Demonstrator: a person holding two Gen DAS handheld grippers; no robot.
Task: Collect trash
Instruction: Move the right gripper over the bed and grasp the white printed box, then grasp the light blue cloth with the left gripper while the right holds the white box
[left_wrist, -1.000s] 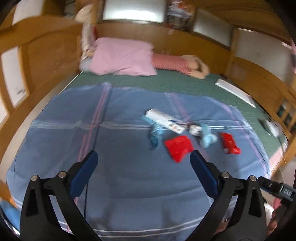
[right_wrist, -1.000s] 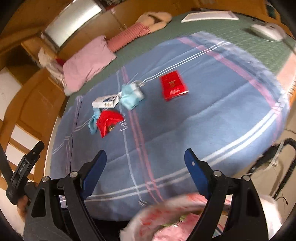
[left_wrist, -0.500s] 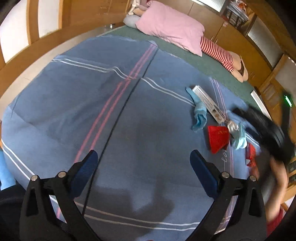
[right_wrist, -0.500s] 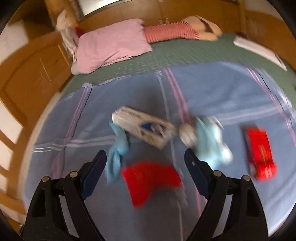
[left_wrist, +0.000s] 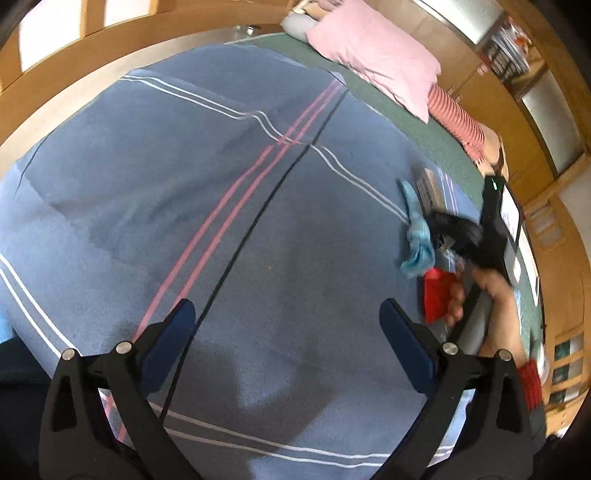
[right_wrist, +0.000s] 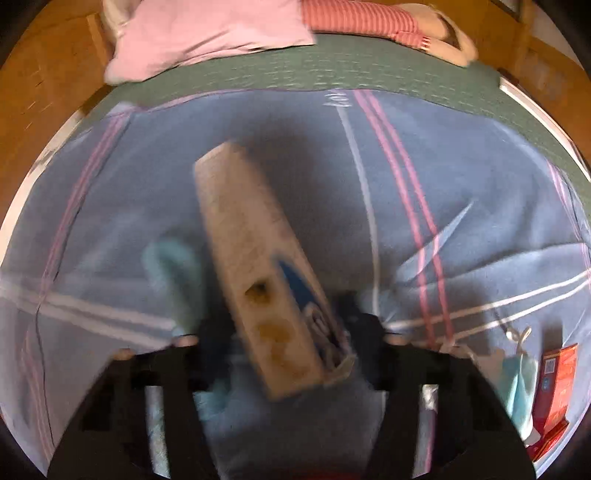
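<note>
Beneath me lay a wide bed covered by a blue blanket (left_wrist: 258, 206) crossed with white and pink stripes. Past its far edge a green sheet (right_wrist: 369, 70) showed. At the head of the bed rested a pink pillow (left_wrist: 373, 51), with a red-and-white striped cushion (left_wrist: 458, 125) just beside it. Warm wooden panelling (left_wrist: 517, 122) ran around the bed, and set into it were frosted panes (left_wrist: 546, 114) that glowed with pale daylight. On the other side, bright window panes (left_wrist: 55, 33) sat between wooden bars. A strip of light floor (left_wrist: 177, 40) lay between the bed and that wall.
</note>
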